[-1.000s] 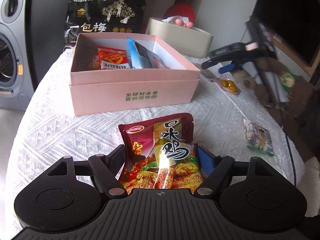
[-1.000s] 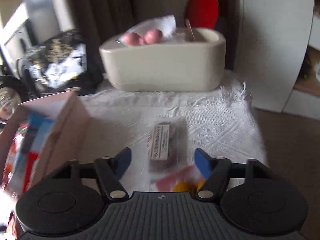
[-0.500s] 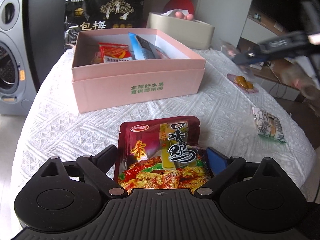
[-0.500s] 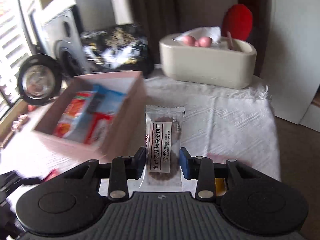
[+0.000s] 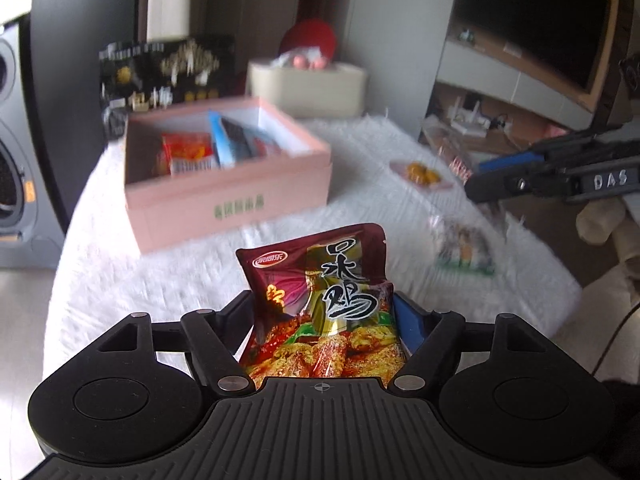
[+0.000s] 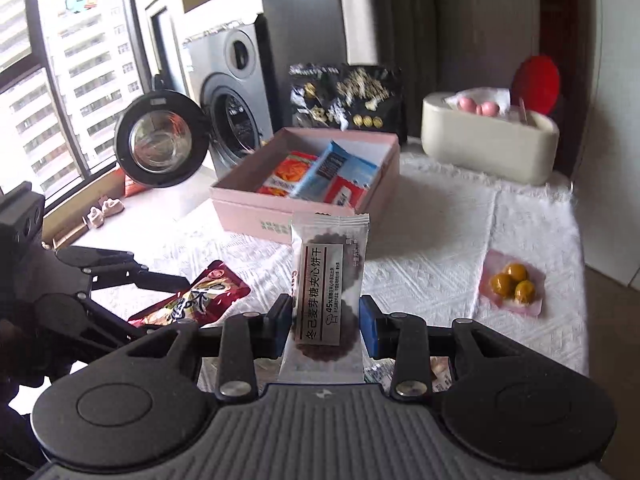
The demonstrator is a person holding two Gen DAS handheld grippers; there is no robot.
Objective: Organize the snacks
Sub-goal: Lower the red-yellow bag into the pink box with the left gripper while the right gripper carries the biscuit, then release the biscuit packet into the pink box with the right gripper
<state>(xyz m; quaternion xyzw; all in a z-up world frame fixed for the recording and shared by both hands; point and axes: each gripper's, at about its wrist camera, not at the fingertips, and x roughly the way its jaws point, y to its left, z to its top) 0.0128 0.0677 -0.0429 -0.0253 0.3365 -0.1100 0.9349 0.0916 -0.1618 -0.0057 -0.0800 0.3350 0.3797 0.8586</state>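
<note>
While gripper [image 6: 325,324] pinches it, clear-wrapped dark round biscuit [image 6: 326,304], upright

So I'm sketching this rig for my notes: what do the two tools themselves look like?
Both are matte black plastic: a ribbed central body, a round disc on each side, and linkage bars with silver pivot pins. The left tool and right tool have blue pads on the fingers. White letters, seemingly "DAS", mark the right tool's side.

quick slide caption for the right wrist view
Right gripper holds a wrapped biscuit before the pink box.
</note>
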